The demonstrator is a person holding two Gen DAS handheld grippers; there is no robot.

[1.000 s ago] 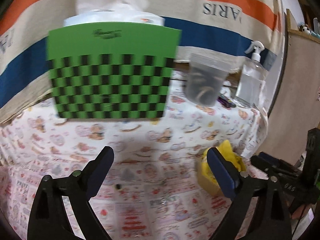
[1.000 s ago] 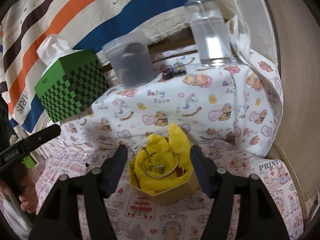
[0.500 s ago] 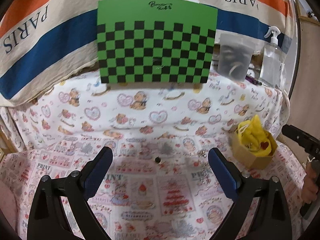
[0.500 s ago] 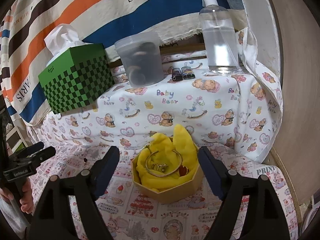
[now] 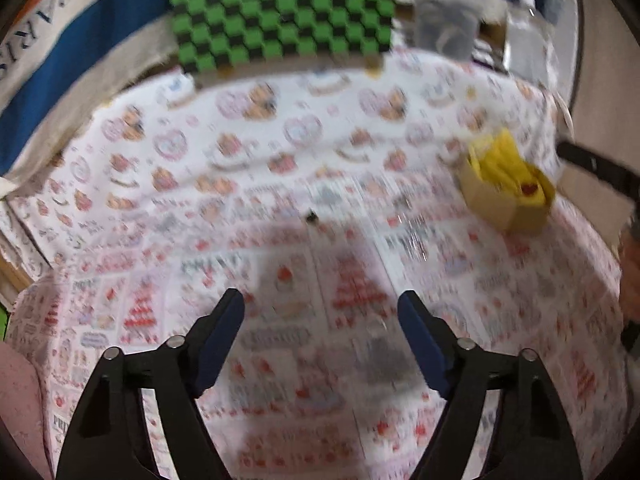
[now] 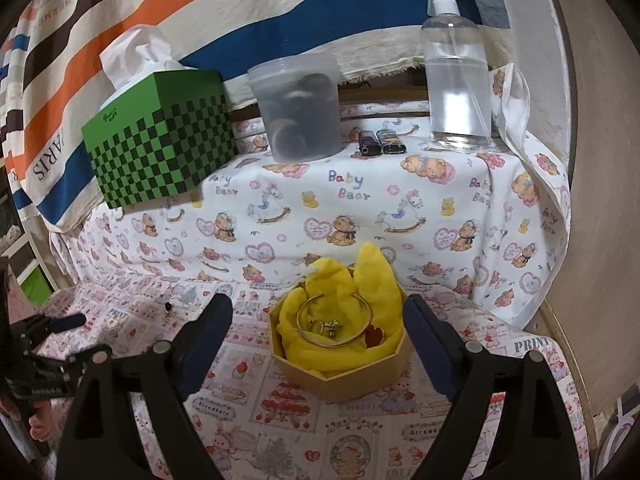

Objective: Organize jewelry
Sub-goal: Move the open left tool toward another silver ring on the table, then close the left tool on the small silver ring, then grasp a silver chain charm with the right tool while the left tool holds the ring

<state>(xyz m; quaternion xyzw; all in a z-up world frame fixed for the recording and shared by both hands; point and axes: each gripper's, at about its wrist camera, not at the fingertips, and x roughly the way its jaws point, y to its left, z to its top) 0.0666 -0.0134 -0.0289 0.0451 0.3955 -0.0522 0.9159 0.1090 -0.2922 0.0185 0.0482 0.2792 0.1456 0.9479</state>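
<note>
A: Right wrist view: what is seen of the jewelry, and where?

B: A small box [image 6: 340, 364] lined with yellow cloth [image 6: 340, 300] is seen on the tabletop [image 6: 280, 432], between the two fingers of the right hand-held gripper [image 6: 316, 344], which is spread wide and grips nothing. A gold bangle [image 6: 334, 320] is laid on the cloth, a ring [image 6: 324, 326] is nested inside its curve, and a small red heart piece [image 6: 374, 336] is tucked at its right edge. One small dark item [image 6: 169, 306] is left on the tabletop, well apart to the left of the box; what it is cannot be told.

A: And the left hand-held gripper?

B: The left hand-held gripper [image 5: 320, 344] is also spread and empty, held above the tabletop. The left wrist view is blurred, but the dark item [image 5: 310, 216] can be made out ahead of it, and the box [image 5: 504, 200] off to the right.

A: How is the loose piece expected to handle?

B: It is judged to be very light, hard and probably smooth, so it could be flicked away or slipped out of the pads. The soft cloth under it should give a little, which would let the fingertips be pressed down on either side. A grip across its narrow width, low to the tabletop, is advised.

A: And the bangle?

B: It is judged stiff and slippery. It would best be taken by its rim, where the pads can close across the thin band.
</note>
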